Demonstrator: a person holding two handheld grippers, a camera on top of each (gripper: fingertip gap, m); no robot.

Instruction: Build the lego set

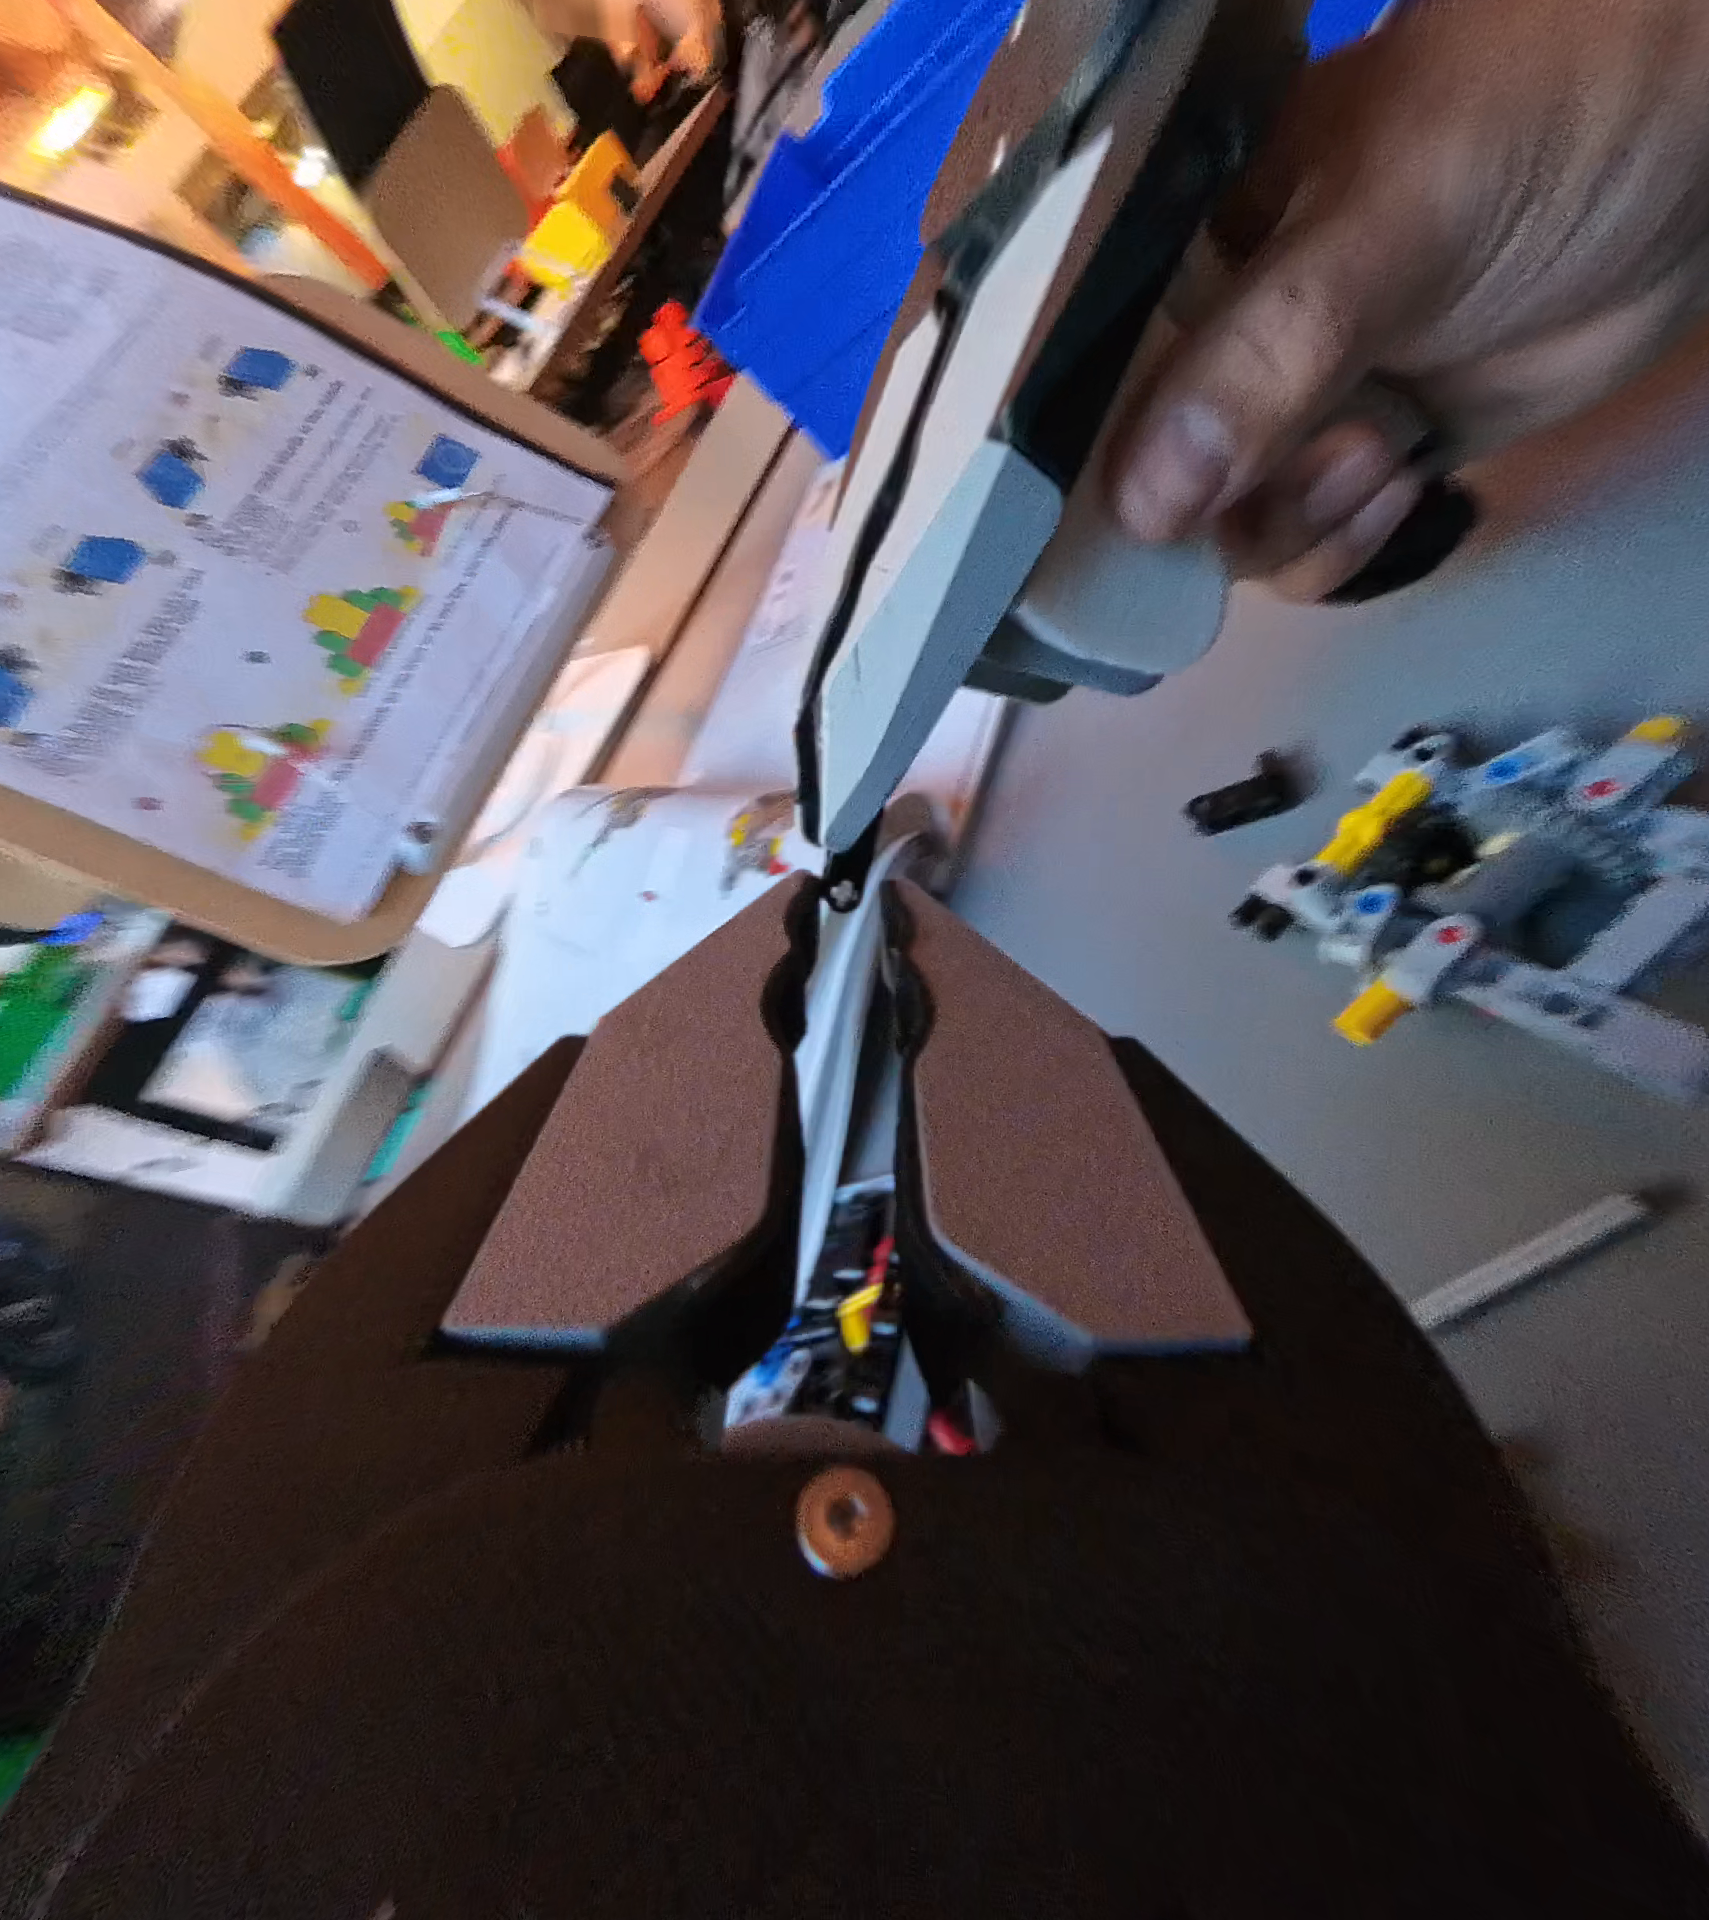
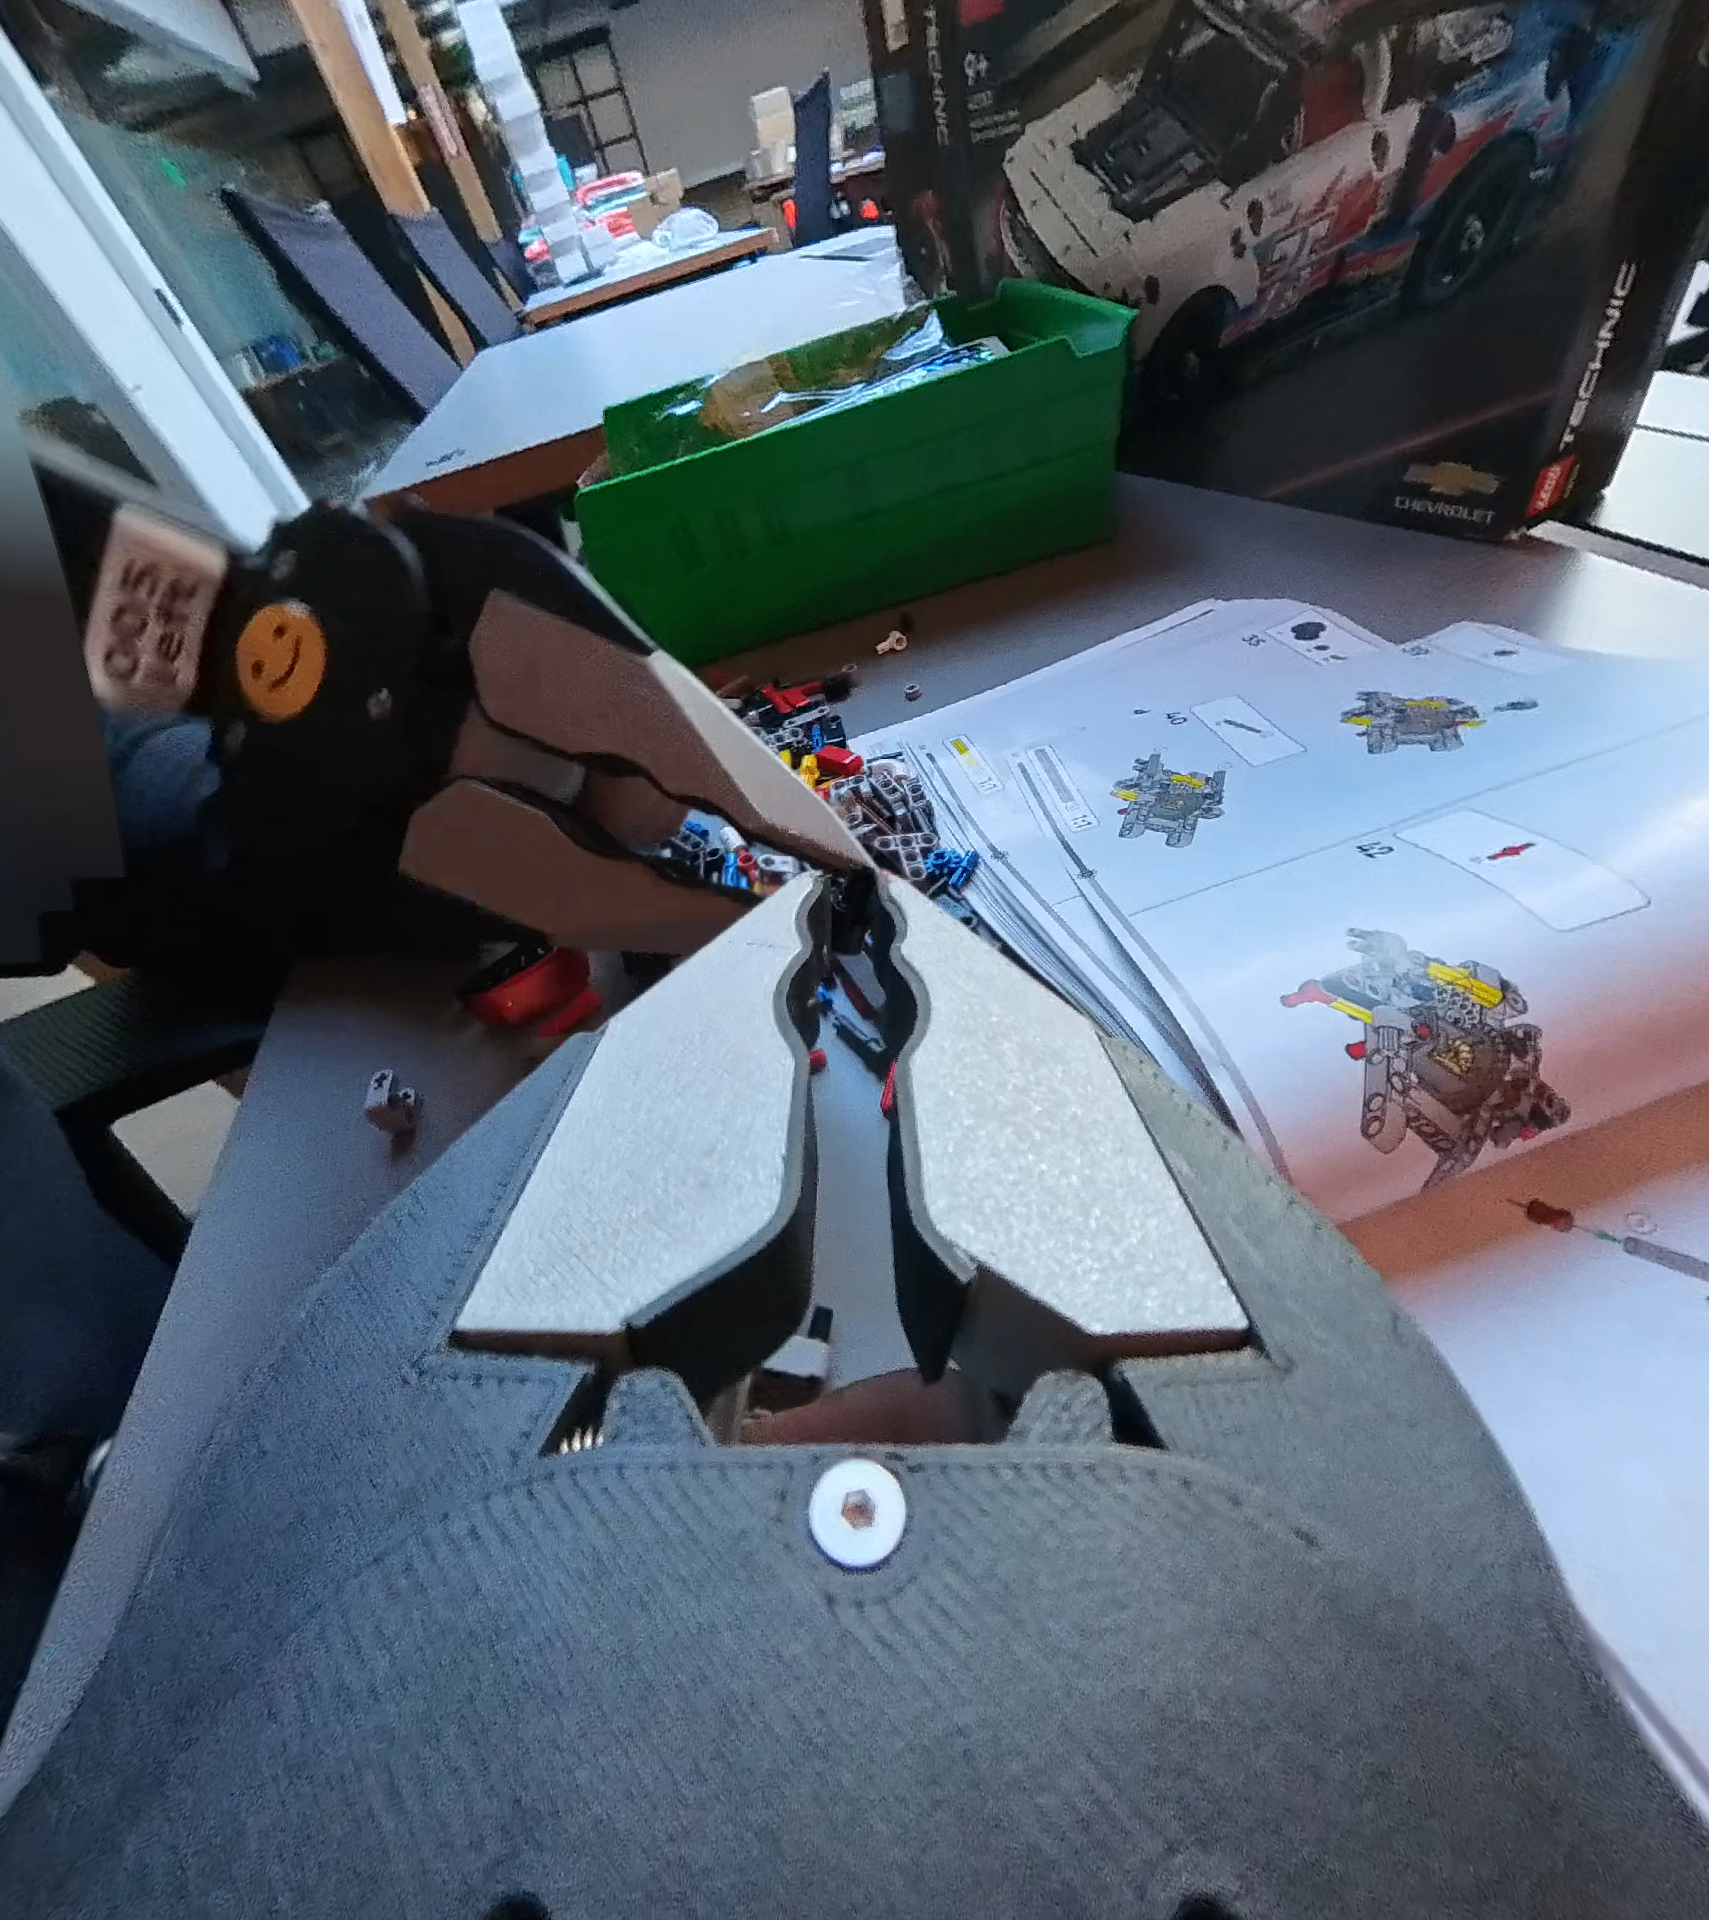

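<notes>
A small black piece with a cross hole (image 1: 842,885) sits right at the tips of my brown left gripper (image 1: 850,896). My left jaws stand a little apart, and the piece lies against one pad only. My right gripper's grey fingers (image 1: 917,665) reach down from above and pinch the piece's other end; a hand (image 1: 1452,260) holds that gripper. In the right wrist view, my right gripper (image 2: 852,899) is shut on the black piece (image 2: 852,914). The left gripper's brown fingers (image 2: 621,707) come in from the left and meet it tip to tip.
A partly built grey and yellow model (image 1: 1484,883), a loose black part (image 1: 1245,795) and a grey beam (image 1: 1536,1257) lie on the grey table. An open instruction booklet (image 2: 1401,883), a pile of loose parts (image 2: 829,748), a green bin (image 2: 850,488) and a large box (image 2: 1349,260) lie ahead. Left and right tips are no more than a few centimetres apart.
</notes>
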